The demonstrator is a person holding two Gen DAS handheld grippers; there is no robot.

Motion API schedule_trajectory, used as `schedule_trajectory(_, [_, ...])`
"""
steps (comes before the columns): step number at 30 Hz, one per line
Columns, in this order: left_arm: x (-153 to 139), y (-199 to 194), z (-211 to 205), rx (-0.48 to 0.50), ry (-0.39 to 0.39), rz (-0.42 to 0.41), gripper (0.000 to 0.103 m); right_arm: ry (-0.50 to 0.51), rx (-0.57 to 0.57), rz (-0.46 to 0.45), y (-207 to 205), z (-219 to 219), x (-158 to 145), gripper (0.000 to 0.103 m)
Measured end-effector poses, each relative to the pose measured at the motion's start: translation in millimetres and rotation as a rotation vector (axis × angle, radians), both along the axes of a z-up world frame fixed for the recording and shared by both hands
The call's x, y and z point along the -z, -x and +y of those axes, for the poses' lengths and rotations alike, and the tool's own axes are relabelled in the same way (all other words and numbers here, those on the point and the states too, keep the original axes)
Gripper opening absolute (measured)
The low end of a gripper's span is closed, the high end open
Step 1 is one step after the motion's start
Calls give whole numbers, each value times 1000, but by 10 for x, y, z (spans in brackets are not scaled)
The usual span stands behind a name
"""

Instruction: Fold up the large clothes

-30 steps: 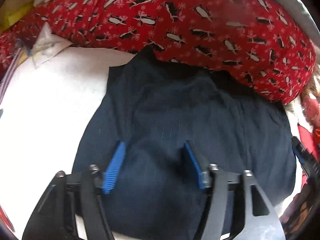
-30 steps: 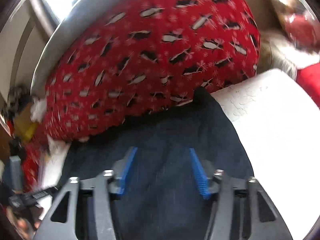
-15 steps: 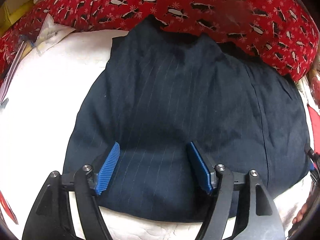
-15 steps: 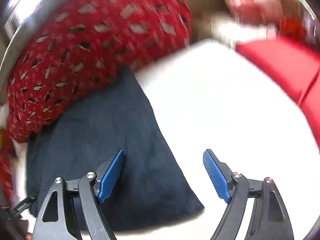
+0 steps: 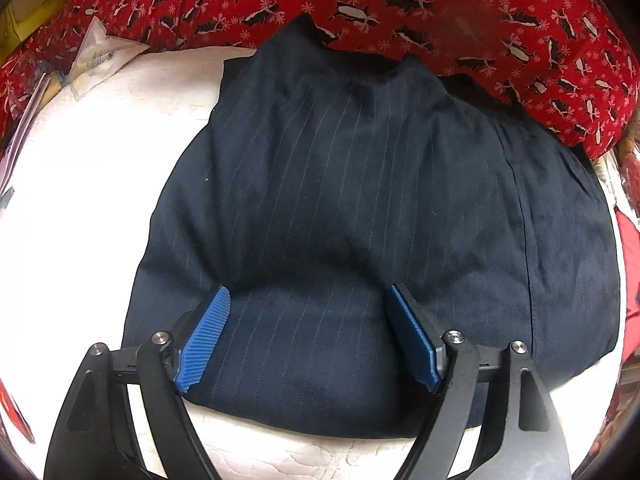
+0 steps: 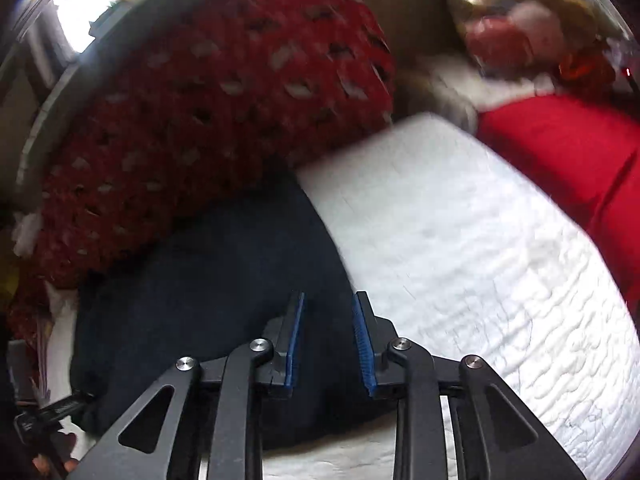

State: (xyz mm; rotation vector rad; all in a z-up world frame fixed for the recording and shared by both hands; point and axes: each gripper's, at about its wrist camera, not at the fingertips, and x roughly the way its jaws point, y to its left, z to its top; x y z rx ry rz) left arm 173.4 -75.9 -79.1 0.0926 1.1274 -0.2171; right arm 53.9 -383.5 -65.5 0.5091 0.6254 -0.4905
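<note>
The left wrist camera sits just behind the left claw (image 5: 306, 304) and looks steeply down, close over the dark blue striped folded cloth (image 5: 360, 200) on the white quilted bed (image 5: 92, 184). The right wrist camera sits behind the right claw (image 6: 328, 312) and looks down less steeply, from the cloth's other side. Both views share the cloth, the bed and the red penguin-print blanket (image 5: 440, 8).

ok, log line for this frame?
garment: navy, folded, on white quilt | left gripper: open, opening | right gripper: open, closing, holds nothing
</note>
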Motion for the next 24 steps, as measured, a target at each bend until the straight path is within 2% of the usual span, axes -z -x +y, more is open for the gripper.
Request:
schedule_trajectory(2, [6,8,-5,-1,-1,-3,83,49,-76,-21,-173,101,-143,45])
schedule_trajectory(3, [10,10,-9,-1,-1,-4,83,60,-108,-20,-260,177,-147,49])
schedule_trajectory(6, [15,1,-10,2,-1,-2,85,78,-177,26,-510,416,11,51])
schedule_trajectory(10, [27,-17,-9,11,4,4,88,24,-244,221,-786,521,563,59])
schedule_trajectory(12, [-4,-23,-5,41,5,16,87,119,-266,208,-778,627,530,64])
schedule_trajectory(13, [-36,-25,8,51,15,20,87,127,-287,218,-800,649,495,68])
schedule_trajectory(14, [-113,-34,49,60,44,11,86,124,-288,206,-791,638,440,66])
schedule_trajectory(17, [-456,-185,237,31,139,-61,86,55,-201,52,-752,323,213,67])
schedule_trajectory(18, [-558,-327,317,4,170,-59,86,19,-169,29,-790,183,170,68])
schedule_trajectory(20, [-670,-634,450,-41,220,-37,86,-34,-112,28,-884,-64,120,68])
schedule_trajectory(22, [-715,-969,542,-104,217,-8,86,-60,-60,34,-1013,-338,151,69])
schedule_trajectory(24, [-713,-1239,551,-129,245,32,87,-81,-47,15,-1156,-493,115,70])
